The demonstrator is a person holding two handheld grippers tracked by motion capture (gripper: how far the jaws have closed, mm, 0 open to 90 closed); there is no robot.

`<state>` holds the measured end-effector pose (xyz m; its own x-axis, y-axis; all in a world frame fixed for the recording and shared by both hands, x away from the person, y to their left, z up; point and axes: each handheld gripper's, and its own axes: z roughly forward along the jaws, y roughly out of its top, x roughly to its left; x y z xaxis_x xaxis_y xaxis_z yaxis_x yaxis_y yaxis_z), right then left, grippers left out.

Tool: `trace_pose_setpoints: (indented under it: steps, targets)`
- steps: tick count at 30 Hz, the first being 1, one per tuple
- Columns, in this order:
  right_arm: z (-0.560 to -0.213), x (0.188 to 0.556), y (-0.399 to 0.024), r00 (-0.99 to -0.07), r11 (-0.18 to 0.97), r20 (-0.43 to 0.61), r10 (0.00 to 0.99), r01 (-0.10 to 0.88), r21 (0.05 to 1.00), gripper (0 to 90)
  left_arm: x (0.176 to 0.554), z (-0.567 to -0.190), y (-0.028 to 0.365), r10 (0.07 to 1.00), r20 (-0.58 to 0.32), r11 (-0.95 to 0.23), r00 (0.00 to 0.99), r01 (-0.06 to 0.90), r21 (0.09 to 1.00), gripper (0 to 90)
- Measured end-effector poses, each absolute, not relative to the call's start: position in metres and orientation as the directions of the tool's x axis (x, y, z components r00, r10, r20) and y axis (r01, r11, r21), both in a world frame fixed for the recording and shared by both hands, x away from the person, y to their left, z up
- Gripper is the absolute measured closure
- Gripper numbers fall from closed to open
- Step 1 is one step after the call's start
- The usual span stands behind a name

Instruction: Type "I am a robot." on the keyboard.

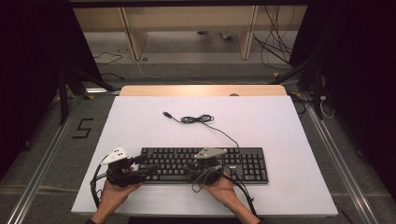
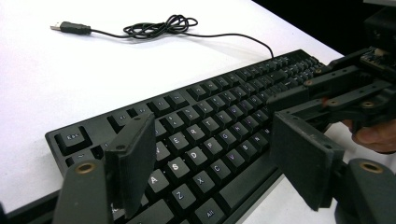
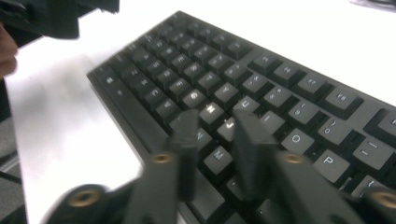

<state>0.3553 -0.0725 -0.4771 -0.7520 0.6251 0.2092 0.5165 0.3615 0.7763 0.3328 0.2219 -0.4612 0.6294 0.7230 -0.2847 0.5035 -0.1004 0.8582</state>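
A white rectangular table [image 1: 289,140] carries a black full-size plastic keyboard [image 1: 243,163] along its near edge, its thin black USB cable [image 1: 196,119] lying unplugged farther back. Both tools hover over the keys, so the work looks barely begun. The left gripper [image 2: 215,154] stands wide open, empty; the right gripper [image 3: 214,133] stands partly open, holding nothing.

One black keyboard [image 1: 205,164] lay on one white table [image 1: 140,121], with one cable [image 1: 198,119] coiled at twelve o'clock from it and ending in one USB plug [image 1: 166,114]. Two grippers were counted: the left gripper [image 1: 145,164] at nine o'clock of the keyboard, the right gripper [image 1: 201,167] over its middle. Two hands held them.
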Motion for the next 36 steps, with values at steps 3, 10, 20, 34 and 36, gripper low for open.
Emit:
trace_pose_setpoints:
  steps: [3,10,20,34,36]
  targets:
    - [-0.474,0.354,-0.074,-0.759,0.345,0.224,0.611,0.510,0.788,61.6,0.333,-0.461,0.222,0.724,-0.285,-0.100,0.628,0.504,0.858,31.0]
    - [-0.469,0.352,-0.075,-0.756,0.327,0.246,0.607,0.520,0.789,44.1,0.333,-0.461,0.222,0.726,-0.285,-0.095,0.626,0.502,0.860,30.9]
    - [-0.465,0.349,-0.074,-0.761,0.319,0.254,0.597,0.515,0.796,40.6,0.333,-0.461,0.224,0.730,-0.285,-0.087,0.622,0.498,0.863,30.8]
    - [-0.468,0.341,-0.066,-0.782,0.367,0.232,0.578,0.504,0.782,65.9,0.332,-0.460,0.225,0.730,-0.287,-0.078,0.620,0.492,0.867,30.7]
    - [-0.469,0.340,-0.065,-0.786,0.376,0.222,0.577,0.497,0.782,72.7,0.332,-0.460,0.225,0.729,-0.287,-0.077,0.622,0.491,0.868,30.7]
